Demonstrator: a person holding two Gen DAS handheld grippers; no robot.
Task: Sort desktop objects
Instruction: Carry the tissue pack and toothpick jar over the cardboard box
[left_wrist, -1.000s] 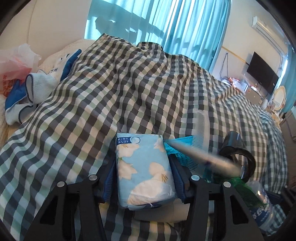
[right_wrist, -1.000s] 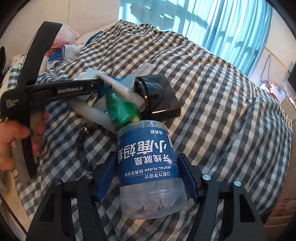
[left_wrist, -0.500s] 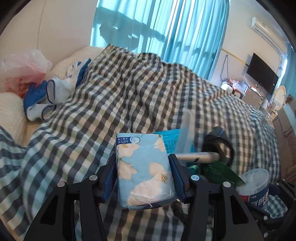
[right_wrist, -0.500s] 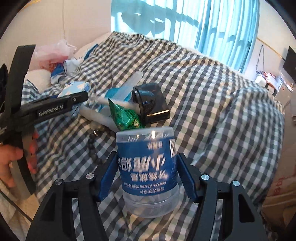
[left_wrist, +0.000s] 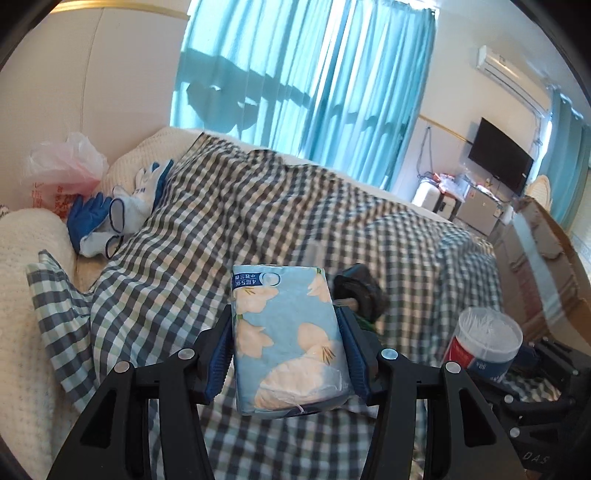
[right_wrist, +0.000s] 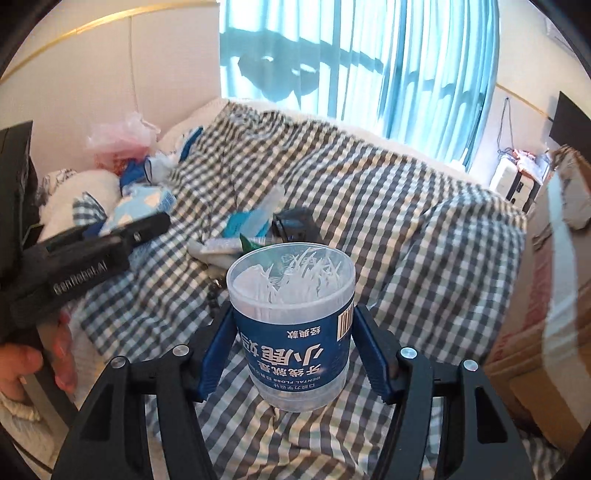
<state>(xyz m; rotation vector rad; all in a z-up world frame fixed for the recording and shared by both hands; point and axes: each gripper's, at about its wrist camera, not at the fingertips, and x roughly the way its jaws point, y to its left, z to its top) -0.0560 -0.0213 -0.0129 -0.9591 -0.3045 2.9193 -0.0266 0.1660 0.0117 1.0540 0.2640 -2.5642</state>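
up front in the left wrist view, the left gripper (left_wrist: 286, 345) clamped a blue flowered tissue pack (left_wrist: 286, 334) above the checked blanket (left_wrist: 207, 229), with blue-and-white gloves (left_wrist: 110, 218) near the blanket's far left edge. next, in the right wrist view, the right gripper (right_wrist: 293, 341) gripped an upside-down dental floss jar (right_wrist: 291, 328) above the blanket's near part, a pile of small items (right_wrist: 258, 232) lying mid-blanket beyond.

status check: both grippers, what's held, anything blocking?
Left hand-held gripper shut on tissue pack. Right hand-held gripper shut on dental floss jar. Leftover clutter on checked blanket; nothing blocking.
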